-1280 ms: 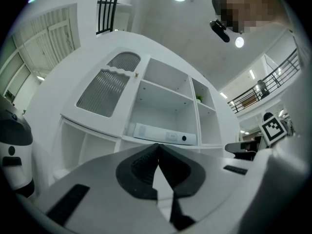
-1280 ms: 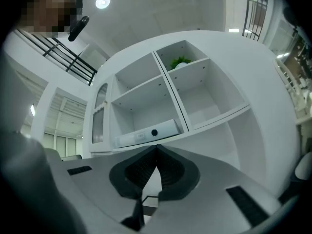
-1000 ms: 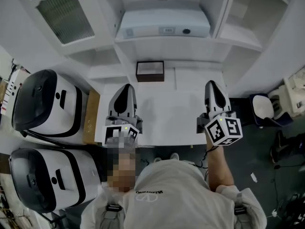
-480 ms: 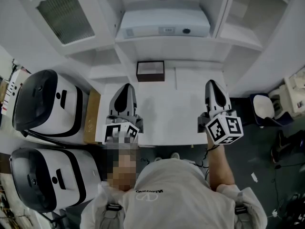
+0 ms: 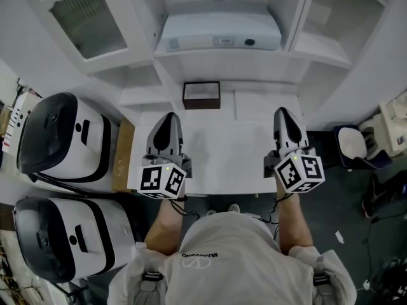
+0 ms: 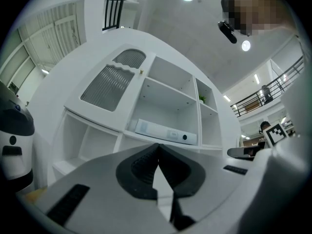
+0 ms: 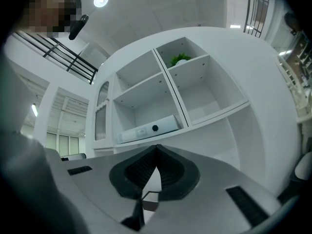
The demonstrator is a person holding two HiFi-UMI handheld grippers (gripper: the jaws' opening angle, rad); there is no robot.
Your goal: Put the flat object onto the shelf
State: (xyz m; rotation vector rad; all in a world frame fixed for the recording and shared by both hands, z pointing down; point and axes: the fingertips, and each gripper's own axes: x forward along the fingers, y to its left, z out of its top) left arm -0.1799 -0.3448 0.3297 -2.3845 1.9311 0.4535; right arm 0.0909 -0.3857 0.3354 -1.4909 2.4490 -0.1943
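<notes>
White flat object [image 5: 219, 34]: lying on shelf [image 5: 222, 60], 12 o'clock from desk [image 5: 222, 146]
Dark box [image 5: 201, 94]: on desk's far edge, 11 o'clock
Left tongs [image 5: 169, 115]: pressed together, empty, over desk at 8 o'clock
Right tongs [image 5: 282, 112]: pressed together, empty, at 4 o'clock

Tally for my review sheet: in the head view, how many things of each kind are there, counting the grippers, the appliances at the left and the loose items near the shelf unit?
Grippers: 2 (left gripper, right gripper)
White-and-black appliances: 2
Dark-framed flat box: 1
White binder: 1
Total: 6
</notes>
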